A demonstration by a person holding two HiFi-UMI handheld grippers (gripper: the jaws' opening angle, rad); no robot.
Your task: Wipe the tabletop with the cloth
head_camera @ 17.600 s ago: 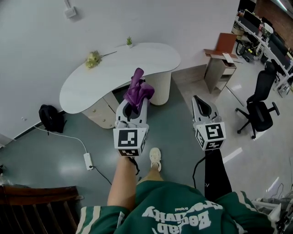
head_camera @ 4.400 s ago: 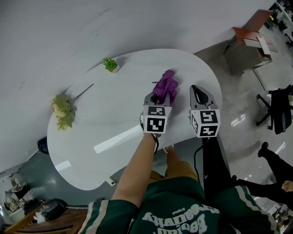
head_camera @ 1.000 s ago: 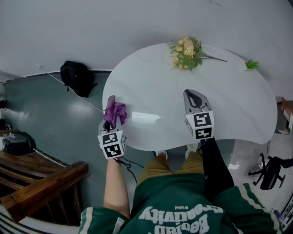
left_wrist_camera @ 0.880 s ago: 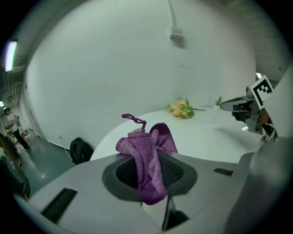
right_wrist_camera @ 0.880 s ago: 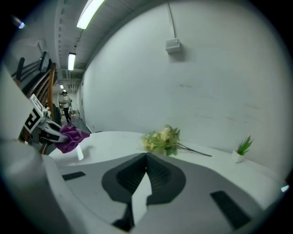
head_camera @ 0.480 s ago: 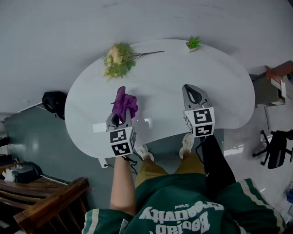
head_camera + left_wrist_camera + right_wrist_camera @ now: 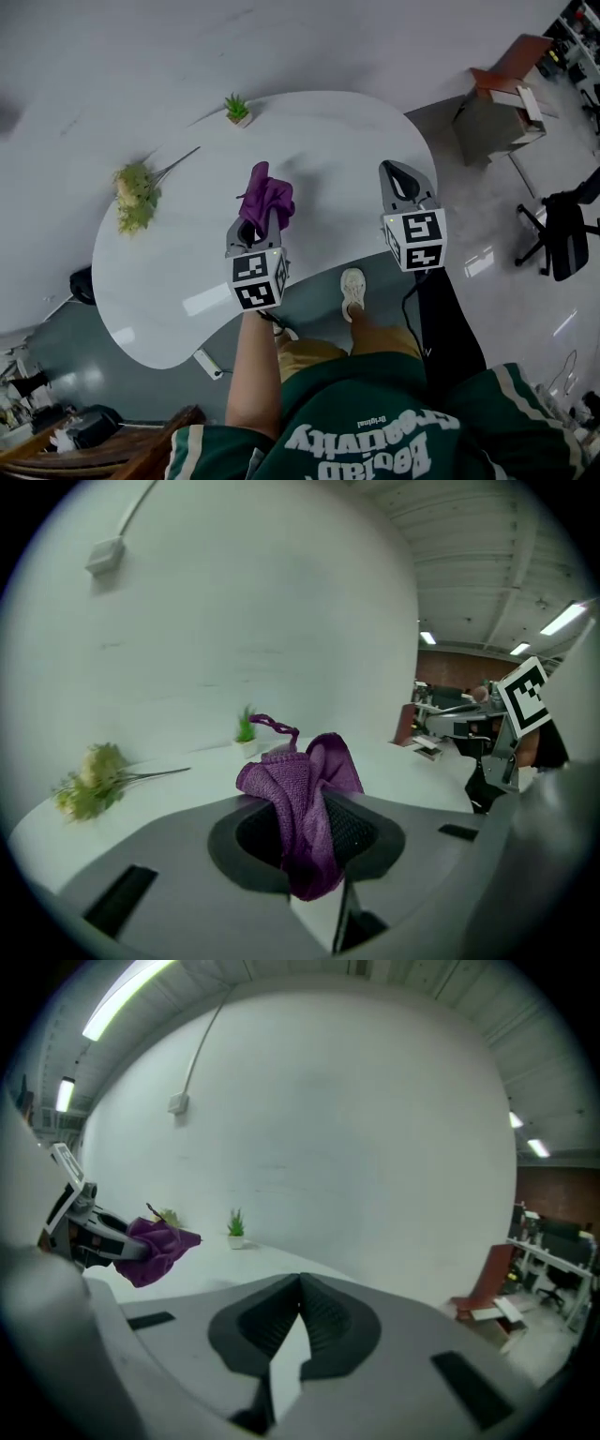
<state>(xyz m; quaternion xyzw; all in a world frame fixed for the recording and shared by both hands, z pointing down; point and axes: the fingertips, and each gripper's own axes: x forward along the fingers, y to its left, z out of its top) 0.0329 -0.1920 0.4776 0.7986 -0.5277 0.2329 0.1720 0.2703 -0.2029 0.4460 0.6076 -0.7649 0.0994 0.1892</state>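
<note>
Above the white tabletop [image 7: 319,141], left tongs [image 7: 254,228] clamp the purple cloth [image 7: 266,192]; right tongs [image 7: 397,176] closed.

Head view overhead, gripper views level, tabletop [image 7: 328,141] shared

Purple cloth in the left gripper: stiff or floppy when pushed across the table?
Probably floppy: the purple cloth bunches in soft folds and droops where the left gripper clamps it. Likely light; its textured weave should drag, not slide.
</note>
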